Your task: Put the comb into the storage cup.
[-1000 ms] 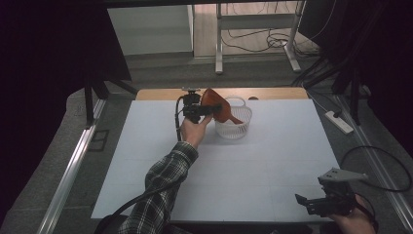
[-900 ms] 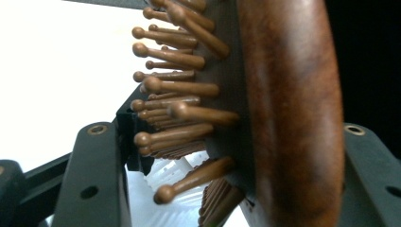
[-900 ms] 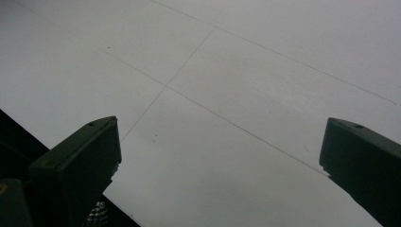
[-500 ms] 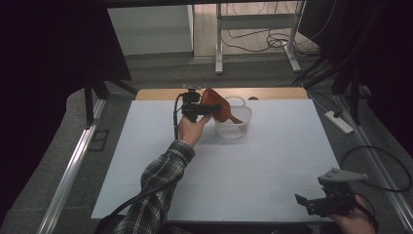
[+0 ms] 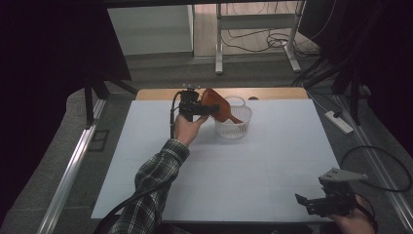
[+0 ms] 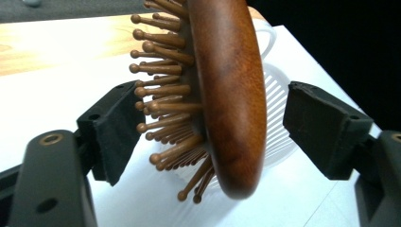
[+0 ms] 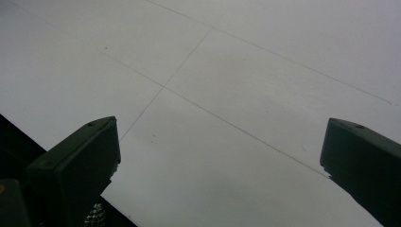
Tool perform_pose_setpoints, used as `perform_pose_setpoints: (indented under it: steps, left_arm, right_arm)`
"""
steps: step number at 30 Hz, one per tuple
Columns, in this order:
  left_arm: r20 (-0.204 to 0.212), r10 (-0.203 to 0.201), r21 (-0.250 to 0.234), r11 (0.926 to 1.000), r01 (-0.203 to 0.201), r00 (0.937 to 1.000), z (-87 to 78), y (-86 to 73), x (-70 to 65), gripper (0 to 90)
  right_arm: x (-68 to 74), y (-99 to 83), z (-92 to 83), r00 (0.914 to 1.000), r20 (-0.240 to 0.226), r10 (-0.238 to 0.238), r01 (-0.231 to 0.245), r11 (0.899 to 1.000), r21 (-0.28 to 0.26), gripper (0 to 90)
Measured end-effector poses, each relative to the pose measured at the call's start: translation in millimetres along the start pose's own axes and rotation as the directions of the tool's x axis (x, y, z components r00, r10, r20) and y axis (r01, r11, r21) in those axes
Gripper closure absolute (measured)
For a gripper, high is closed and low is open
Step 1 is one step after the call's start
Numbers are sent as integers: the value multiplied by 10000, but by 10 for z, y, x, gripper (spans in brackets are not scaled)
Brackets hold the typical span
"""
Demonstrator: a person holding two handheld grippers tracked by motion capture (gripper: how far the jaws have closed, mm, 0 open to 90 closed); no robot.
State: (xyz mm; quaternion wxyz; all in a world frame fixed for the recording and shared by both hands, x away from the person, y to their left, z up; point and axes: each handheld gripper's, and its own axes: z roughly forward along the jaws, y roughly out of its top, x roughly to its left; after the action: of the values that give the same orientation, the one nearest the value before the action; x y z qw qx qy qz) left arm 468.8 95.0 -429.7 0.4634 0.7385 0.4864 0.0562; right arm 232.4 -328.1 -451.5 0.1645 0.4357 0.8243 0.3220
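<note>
Jaws of the left gripper have just been opening, clear of the wooden hairbrush leaning on the white basket's rim; right gripper gapes empty near the table edge.

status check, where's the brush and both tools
Left tool just opening, pads off the brush. Brush leans handle-down in the basket. Right tool open, idle over the near right table. Nothing in the way.

The wooden hairbrush stood on edge between the jaws of the left gripper, which had just been opening; the right pad stood clear of its back. Bristles faced the left pad. A white basket lay behind on the white table.
</note>
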Motion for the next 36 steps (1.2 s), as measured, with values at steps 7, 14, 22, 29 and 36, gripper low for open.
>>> perform_pose_setpoints:
  steps: [7,14,22,29,36]
  left_arm:
    - [-150,298,29,9996,-298,9994,-58,-9,-3,175]
    - [-286,698,65,9975,-697,9971,-129,-20,-6,142]
    - [-329,915,212,9956,-908,9953,-193,-40,13,119]
    - [-270,806,186,9966,-802,9964,-246,-64,42,116]
    - [-287,1123,347,9932,-1113,9933,-275,-110,37,96]
  right_arm:
    - [4,1,1,10000,33,-28,28,10000,21,0]
    - [7,0,1,10000,16,-76,76,10000,25,0]
    - [12,2,4,9999,32,-99,99,9999,49,0]
    - [14,2,4,9999,38,-101,101,9999,42,0]
    - [19,2,4,9999,70,-124,123,9999,49,0]
